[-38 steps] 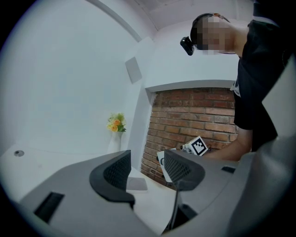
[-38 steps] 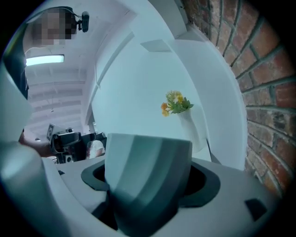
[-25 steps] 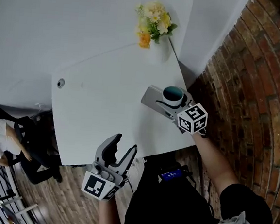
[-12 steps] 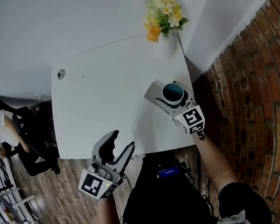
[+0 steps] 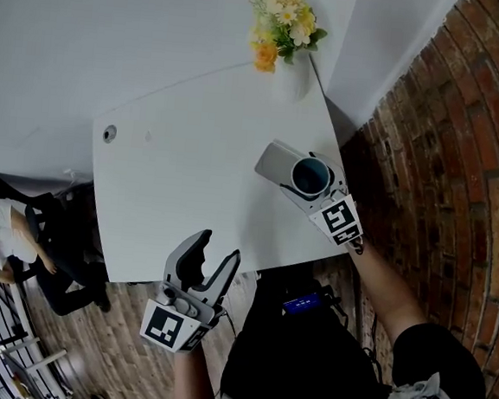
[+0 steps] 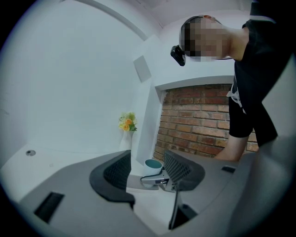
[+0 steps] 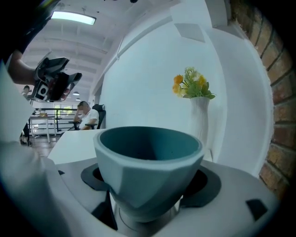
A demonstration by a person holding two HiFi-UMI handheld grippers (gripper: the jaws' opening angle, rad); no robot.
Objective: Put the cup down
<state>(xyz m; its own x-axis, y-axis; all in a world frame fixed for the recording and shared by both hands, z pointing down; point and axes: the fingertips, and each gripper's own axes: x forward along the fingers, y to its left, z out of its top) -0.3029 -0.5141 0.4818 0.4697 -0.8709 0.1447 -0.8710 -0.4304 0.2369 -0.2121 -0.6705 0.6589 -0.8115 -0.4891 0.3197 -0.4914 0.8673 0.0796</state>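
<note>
We see the right gripper (image 5: 288,170) and its teal cup (image 5: 311,175) slightly nearer the front edge of the white desk (image 5: 172,188) than before; the left gripper (image 5: 217,252) stays put. A brick wall (image 5: 445,151) flanks the desk, with flowers (image 5: 282,22) at its far corner. The right fingers (image 7: 210,183) clamp the cup at the desk's right side; the left fingers (image 6: 118,172) stand apart, empty.
</note>
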